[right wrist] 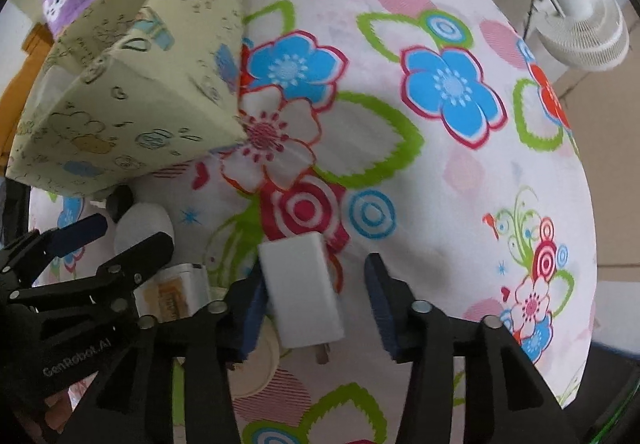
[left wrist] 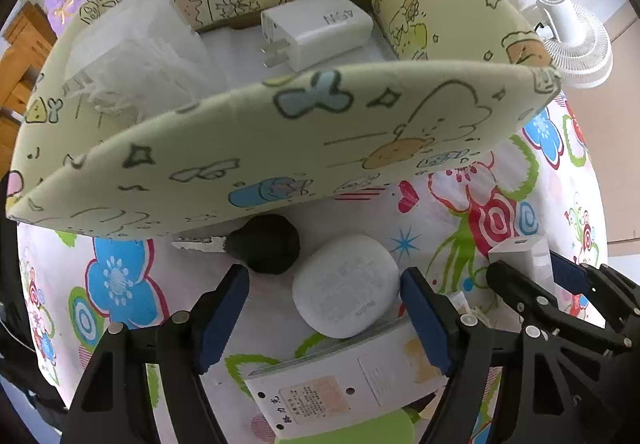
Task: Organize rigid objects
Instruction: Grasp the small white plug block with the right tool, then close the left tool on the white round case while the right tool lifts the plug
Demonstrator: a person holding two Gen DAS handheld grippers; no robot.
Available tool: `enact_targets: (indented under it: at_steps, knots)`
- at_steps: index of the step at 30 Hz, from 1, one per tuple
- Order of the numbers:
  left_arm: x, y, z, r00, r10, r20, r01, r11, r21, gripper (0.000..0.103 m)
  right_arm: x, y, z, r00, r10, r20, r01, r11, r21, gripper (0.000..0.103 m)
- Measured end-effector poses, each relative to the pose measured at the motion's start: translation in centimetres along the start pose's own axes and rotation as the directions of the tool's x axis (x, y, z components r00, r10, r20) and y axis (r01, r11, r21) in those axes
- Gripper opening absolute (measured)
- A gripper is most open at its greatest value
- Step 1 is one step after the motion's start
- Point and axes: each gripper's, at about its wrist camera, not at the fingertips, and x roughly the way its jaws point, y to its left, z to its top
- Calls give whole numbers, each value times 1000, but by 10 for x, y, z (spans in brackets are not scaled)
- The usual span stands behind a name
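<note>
Your left gripper hangs part open over the white earbud case; one pad touches its edge, nothing gripped. Centre it before you close. Your right gripper straddles the white charger loosely, one pad touching. Square both pads, then carry it to the fabric box, just beside.

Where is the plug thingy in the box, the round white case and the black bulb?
white charger [left wrist: 320, 30], left wrist view, on its flat top face.
round white case [left wrist: 346, 286], left wrist view, middle of its lid.
black bulb [left wrist: 268, 244], left wrist view, its round body.
</note>
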Motion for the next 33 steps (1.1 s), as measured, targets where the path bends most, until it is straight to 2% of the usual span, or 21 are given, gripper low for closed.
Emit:
enact_targets:
  at_steps: [2,6,7,9,10,11,17,33]
  knots:
    - [5,-2,-1,1000,5,-10,-5,1000,9,76,0,-1,-2,1000,-8,-1,8,1000,-4,58]
    - [7,-12,-5,999,46,13,-46,998,42,67,2,3,-7,999,-35,12,35,999,-27,58]
    - [7,-13,-6,999,51,16,-51,998,46,63,2,3,-7,999,-43,19,44,999,-27,56]
    - [4,-20,-10,998,50,22,-52,996,67,57,0,7,-10,998,-54,30,55,998,-29,43]
    - [4,-22,-12,998,52,25,-54,996,69,57,0,8,-10,999,-42,32,43,999,-29,30]
    - [4,-23,-12,998,51,25,-53,996,68,56,0,8,-10,999,-34,31,35,999,-28,29]
    - [-13,-15,-33,999,26,37,-28,997,66,56,-5,11,-11,999,0,41,0,1000,-2,29]
    - [-79,-4,-59,990,14,138,-24,998,66,56,-55,25,-11,991,-12,134,15,1000,-24,29]
